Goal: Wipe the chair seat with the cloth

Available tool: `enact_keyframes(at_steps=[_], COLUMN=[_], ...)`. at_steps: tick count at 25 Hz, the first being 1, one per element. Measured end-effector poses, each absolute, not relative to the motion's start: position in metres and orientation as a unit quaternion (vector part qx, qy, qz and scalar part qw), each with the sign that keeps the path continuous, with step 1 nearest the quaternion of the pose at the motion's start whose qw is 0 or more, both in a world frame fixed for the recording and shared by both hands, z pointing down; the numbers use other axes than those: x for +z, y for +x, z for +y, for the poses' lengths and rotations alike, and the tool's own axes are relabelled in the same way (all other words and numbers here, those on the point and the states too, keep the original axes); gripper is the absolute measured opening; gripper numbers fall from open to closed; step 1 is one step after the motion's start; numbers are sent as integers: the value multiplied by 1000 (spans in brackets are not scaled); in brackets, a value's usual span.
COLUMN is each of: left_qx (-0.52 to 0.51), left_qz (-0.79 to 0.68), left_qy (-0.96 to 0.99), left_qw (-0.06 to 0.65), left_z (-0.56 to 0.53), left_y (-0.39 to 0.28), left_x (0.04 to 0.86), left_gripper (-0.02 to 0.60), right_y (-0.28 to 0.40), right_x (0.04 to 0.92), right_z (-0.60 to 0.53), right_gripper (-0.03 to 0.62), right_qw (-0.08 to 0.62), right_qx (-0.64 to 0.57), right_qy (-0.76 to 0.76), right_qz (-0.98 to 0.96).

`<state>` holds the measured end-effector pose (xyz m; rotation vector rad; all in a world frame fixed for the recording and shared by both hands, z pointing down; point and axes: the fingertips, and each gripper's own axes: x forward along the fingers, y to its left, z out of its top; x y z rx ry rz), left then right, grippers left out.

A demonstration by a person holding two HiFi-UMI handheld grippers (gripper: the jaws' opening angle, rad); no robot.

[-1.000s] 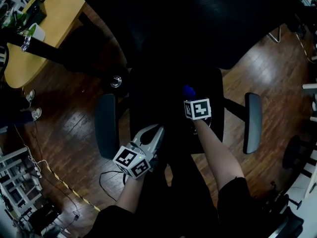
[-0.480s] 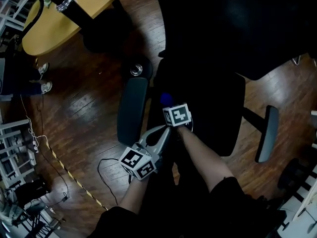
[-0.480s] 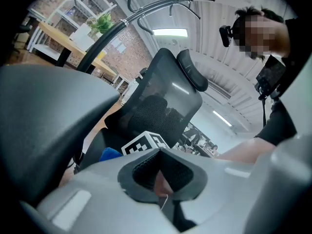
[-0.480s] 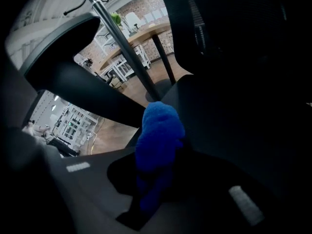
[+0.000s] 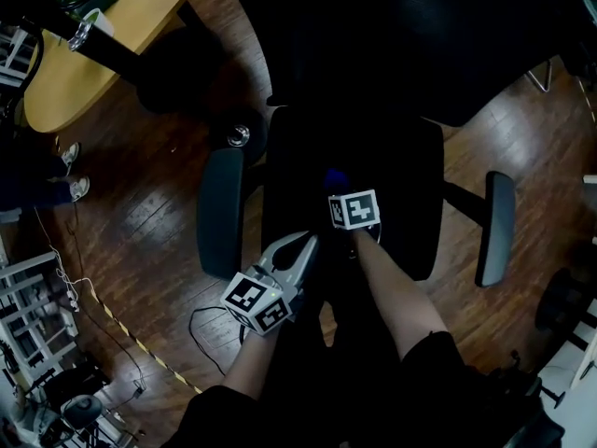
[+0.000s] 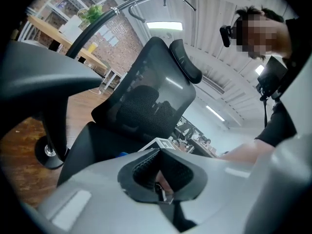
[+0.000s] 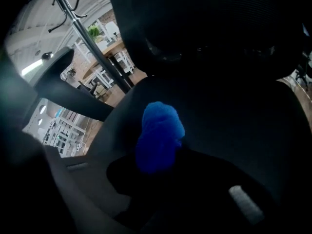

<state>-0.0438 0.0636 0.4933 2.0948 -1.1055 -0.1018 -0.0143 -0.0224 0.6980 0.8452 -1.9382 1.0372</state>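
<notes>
In the head view a black office chair seat (image 5: 401, 194) lies below me between two grey armrests (image 5: 222, 211). My right gripper (image 5: 341, 190) is over the seat's left-middle part, shut on a bunched blue cloth (image 5: 336, 177) that rests against the seat. The right gripper view shows the blue cloth (image 7: 160, 135) standing out of that gripper (image 7: 161, 162) over the dark seat (image 7: 234, 126). My left gripper (image 5: 303, 244) hovers at the seat's front left edge with its jaws together and nothing between them. In its own view the left gripper (image 6: 158, 172) points at the mesh backrest (image 6: 146, 99).
A wooden table (image 5: 84, 59) stands at the upper left, with a person's shoes (image 5: 70, 171) beside it. A chair-base caster (image 5: 240, 136) shows behind the left armrest. A cable (image 5: 201, 329) and striped tape (image 5: 140, 348) lie on the wood floor. The right armrest (image 5: 494, 227) flanks the seat.
The right gripper swept the cloth from mid-seat to the seat's left edge, then back toward the middle. The left gripper stayed at the front left edge.
</notes>
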Motion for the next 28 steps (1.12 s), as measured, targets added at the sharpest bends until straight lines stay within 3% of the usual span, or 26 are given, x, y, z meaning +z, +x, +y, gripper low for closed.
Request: enact_keyframes(at_steps=[14,24,28], left_qx=[-9,-5,-17], left_qz=[-355,-372,-393], left_qy=[859,850,841], left_qw=[369,372,372], left_z=[39,45,44], left_y=[34,38,17], left_x=[489,491,486], left_gripper=[-8,-8,-8], right_y=[184,200,163], right_x=[697,696,684], right_z=[-21,-16,-26], right_gripper=[39,40,40], right_qw=[357,370,362], right_qx=[447,443,439], right_qy=[469,480,459], right_qz=[-673,-661,-682])
